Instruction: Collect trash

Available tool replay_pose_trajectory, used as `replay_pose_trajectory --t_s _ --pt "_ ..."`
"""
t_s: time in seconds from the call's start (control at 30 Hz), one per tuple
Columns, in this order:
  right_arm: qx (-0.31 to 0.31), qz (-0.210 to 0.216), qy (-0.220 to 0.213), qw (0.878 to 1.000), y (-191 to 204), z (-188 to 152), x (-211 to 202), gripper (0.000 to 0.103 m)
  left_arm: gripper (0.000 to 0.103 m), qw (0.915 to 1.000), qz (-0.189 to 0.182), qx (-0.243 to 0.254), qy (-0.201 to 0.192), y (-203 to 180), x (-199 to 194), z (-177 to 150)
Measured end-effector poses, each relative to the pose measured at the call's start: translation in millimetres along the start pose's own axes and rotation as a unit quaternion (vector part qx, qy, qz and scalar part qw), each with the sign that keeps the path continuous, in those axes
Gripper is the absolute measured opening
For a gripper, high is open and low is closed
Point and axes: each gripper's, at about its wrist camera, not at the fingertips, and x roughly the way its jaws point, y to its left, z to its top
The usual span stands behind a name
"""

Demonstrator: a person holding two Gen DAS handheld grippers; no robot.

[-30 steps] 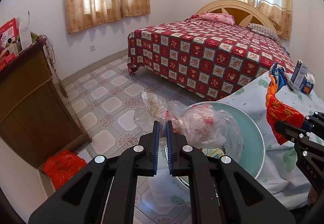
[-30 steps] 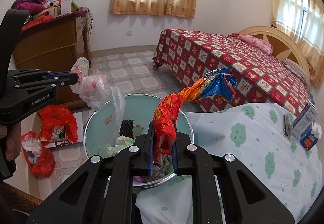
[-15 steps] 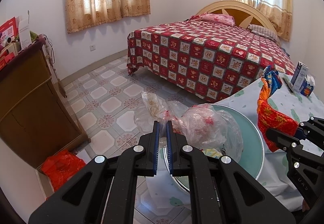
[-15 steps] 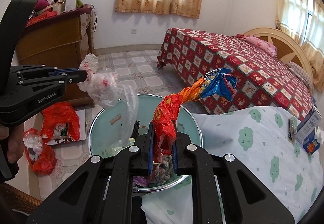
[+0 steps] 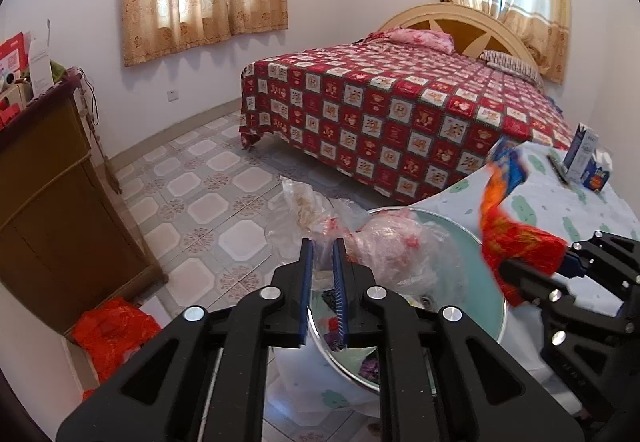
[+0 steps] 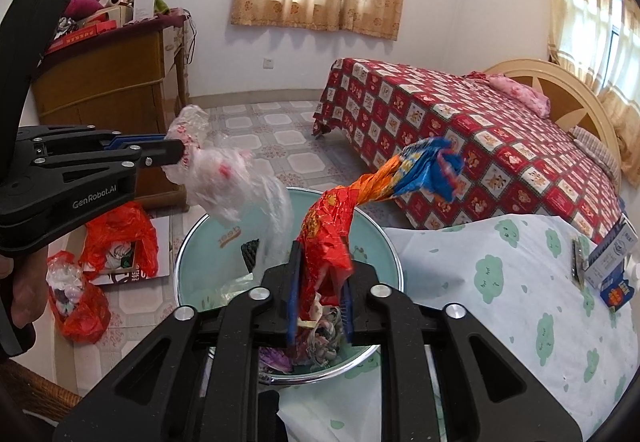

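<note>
Left wrist view: the left gripper (image 5: 322,242) pinches a crumpled clear plastic bag with red print (image 5: 394,250) above the round teal metal-rimmed basin (image 5: 486,284).

Right wrist view: the right gripper (image 6: 320,270) clamps a twisted red, orange and blue foil wrapper (image 6: 376,182), which rises toward 1 o'clock over the basin (image 6: 192,242). The clear bag (image 6: 228,182) hangs at 10 o'clock.

Both grippers were matte black plastic with angular, triangular cut-outs in their arms and round silver screw heads at the joints. The left gripper (image 5: 321,250) had thin blue pads lining its fingers (image 5: 305,282), as did the right gripper (image 6: 320,266). At the left of the right wrist view, white "GenRobot.AI" lettering marked the left gripper's side, and bare skin of the left hand (image 6: 22,294) showed beneath it.
</note>
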Motion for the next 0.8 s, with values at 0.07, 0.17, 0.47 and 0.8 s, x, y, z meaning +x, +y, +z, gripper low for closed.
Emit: replay_pose_trajectory --t_s 0.07,0.17,0.47,0.8 --pt "0.007 -0.004 0.001 1.0 -3.6 -2.2 1.2 0.038 0.021 1.0 -0.004 0.001 -0.004 -1.4 -2.1 0.4" --pt "0.017 -0.009 -0.003 1.0 -8.3 -4.0 -2.2 0.039 0.041 0.9999 -0.007 0.001 -0.009 -3.3 -6.7 0.6" --pt "0.065 -0.052 -0.049 0.995 -31.2 -16.2 -60.5 0.051 0.069 0.999 -0.009 -0.008 -0.043 -6.3 -34.1 5.2" --pt "0.091 -0.103 -0.111 0.984 -46.5 -25.4 -122.1 0.058 0.085 0.9948 -0.014 0.013 -0.1 -25.2 -75.8 12.2"
